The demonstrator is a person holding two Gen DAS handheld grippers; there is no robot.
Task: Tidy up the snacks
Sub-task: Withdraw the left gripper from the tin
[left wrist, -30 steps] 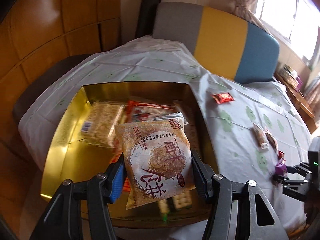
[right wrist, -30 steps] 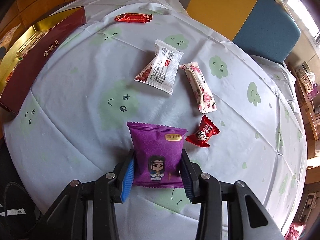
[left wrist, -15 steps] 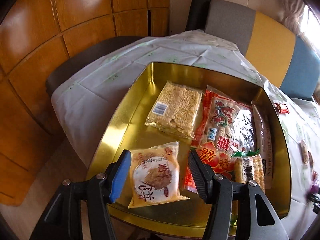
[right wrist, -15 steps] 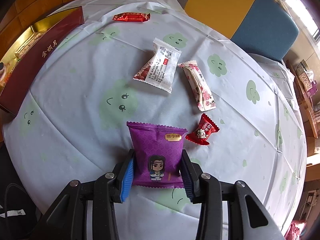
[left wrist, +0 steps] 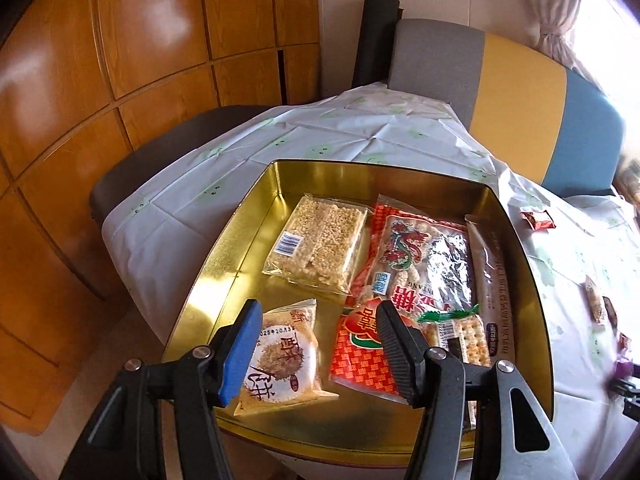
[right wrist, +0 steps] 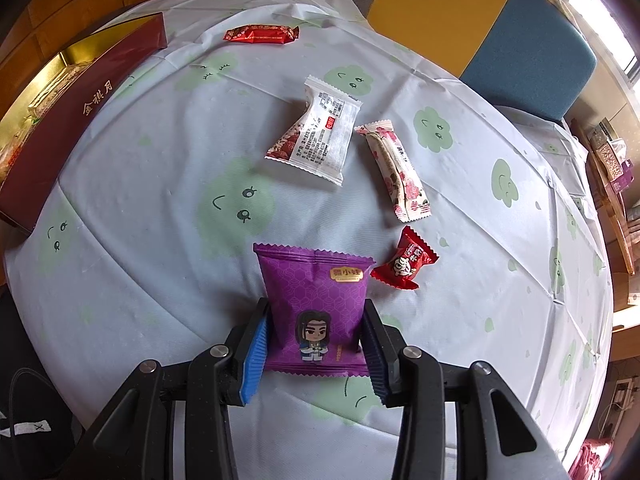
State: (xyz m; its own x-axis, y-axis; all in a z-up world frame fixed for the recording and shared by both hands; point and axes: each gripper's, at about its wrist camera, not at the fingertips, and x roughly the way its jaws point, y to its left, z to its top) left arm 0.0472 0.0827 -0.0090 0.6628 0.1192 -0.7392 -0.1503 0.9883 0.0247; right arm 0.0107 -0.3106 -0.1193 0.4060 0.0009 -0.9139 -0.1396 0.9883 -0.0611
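Note:
A gold tin [left wrist: 224,248] holds a rice-crisp pack [left wrist: 320,244], a red candy bag [left wrist: 416,264], crackers [left wrist: 460,332] and a long brown packet [left wrist: 492,280]. A round pastry packet [left wrist: 280,360] lies flat on the tin's floor. Above it my left gripper [left wrist: 318,312] is open; the packet sits by the blue pad, with a gap to the other finger. In the right wrist view my right gripper [right wrist: 315,308] is shut on a purple snack packet [right wrist: 316,284] just over the tablecloth.
Loose on the cloth lie a small red candy [right wrist: 404,262], a white packet [right wrist: 316,132], a pink flowered bar [right wrist: 400,172] and a red bar [right wrist: 262,35]. The tin's maroon side [right wrist: 80,120] stands at the left. A padded chair [left wrist: 516,100] and wooden panelling stand behind the table.
The pastry packet, earlier up between my left jaws, now lies on the tin's floor. The left gripper has swung left over the tin. The right gripper and purple packet have not moved.

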